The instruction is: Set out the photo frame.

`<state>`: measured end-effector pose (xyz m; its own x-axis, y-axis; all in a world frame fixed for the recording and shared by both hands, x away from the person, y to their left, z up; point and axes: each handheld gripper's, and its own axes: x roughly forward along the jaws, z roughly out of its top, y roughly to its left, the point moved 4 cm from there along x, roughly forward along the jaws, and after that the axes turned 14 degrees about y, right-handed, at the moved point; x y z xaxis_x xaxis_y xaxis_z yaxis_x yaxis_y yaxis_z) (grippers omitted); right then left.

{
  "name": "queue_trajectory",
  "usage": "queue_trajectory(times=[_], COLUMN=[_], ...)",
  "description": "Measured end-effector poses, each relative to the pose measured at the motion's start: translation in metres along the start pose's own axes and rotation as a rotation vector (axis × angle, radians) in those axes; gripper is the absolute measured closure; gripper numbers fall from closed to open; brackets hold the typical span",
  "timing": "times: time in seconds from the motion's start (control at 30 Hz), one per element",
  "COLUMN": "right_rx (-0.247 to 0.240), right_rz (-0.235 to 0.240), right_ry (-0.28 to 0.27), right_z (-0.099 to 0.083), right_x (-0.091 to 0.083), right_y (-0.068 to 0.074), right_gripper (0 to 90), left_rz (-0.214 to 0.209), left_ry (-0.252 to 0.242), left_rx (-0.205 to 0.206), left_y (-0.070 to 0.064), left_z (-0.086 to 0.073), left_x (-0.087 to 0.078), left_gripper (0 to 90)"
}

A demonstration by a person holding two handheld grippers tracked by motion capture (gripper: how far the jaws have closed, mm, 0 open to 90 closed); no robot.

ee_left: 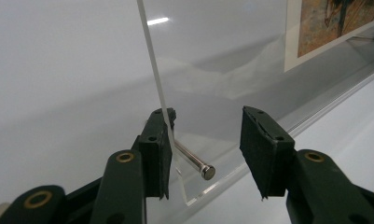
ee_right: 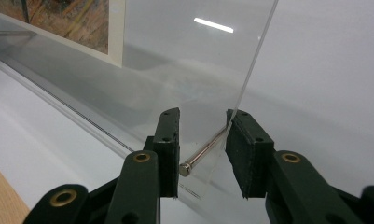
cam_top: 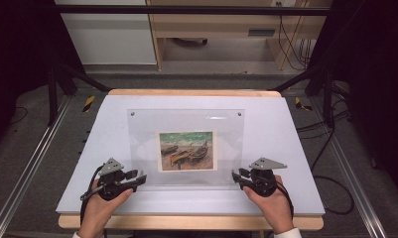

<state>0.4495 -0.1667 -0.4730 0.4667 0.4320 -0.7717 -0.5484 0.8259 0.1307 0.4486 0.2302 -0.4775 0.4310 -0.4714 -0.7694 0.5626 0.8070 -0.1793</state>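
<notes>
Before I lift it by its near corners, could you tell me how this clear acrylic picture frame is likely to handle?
The acrylic frame looks like a flat rigid sheet, so it should probably stay stiff. Its glossy faces reflect the lights, so it may slip between the pads of the left hand-held gripper. The metal standoff pin between the right hand-held gripper jaws might offer some purchase.

Both forearms enter from the near edge. The left hand (cam_top: 103, 206) grips the left tool (cam_top: 140, 178), which points inward and to the right with its jaws apart. The right hand (cam_top: 272, 203) grips the right tool (cam_top: 235, 177), which points inward and to the left, jaws parted more narrowly.
</notes>
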Motion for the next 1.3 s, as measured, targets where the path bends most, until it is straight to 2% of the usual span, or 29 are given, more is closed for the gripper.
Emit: queue_trajectory(times=[1.3], right_rx=[-0.013], right_rz=[0.002], right_ry=[0.021], right_z=[-0.0079], right_x=[-0.0003], right_y=[0.003], right_gripper=[66.6], left_rz=[0.012], left_ry=[0.027], left_rx=[0.026], left_y=[-0.0037], left_z=[-0.0076], left_x=[0.0006], left_gripper=[54.3])
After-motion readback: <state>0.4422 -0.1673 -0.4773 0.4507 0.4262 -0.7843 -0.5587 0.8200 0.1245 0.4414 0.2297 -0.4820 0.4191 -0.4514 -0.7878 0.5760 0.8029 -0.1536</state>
